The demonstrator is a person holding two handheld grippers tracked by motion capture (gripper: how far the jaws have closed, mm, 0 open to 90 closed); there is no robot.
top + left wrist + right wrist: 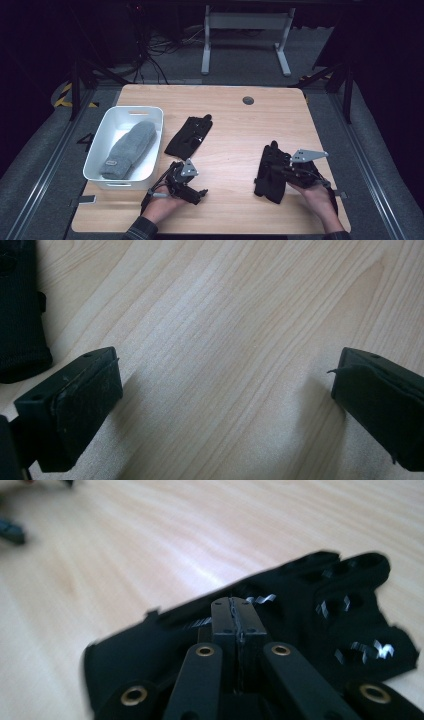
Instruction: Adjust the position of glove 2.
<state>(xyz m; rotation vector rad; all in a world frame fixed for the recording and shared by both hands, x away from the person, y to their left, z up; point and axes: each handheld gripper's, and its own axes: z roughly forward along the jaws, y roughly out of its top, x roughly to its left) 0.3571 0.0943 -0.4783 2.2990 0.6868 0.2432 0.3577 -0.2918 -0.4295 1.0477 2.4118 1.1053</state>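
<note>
Two black gloves lie on the wooden table (235, 130). One glove (189, 135) (20, 315) is left of centre. The other glove (267, 189) (350, 605), with small silver marks on its fingers, lies at the right. My right gripper (273, 170) (237, 617) is shut and hovers low over this glove's cuff end; I see no fabric between its pads. My left gripper (194, 189) (225, 400) rests on bare wood near the front edge, open wide with nothing between its jaws. The left glove is just past its left jaw.
A white bin (125, 111) stands at the table's left side with a grey knitted mitten (129, 149) inside. A round grommet hole (248, 100) sits near the far edge. Beyond the table are desk legs and cables on a dark floor.
</note>
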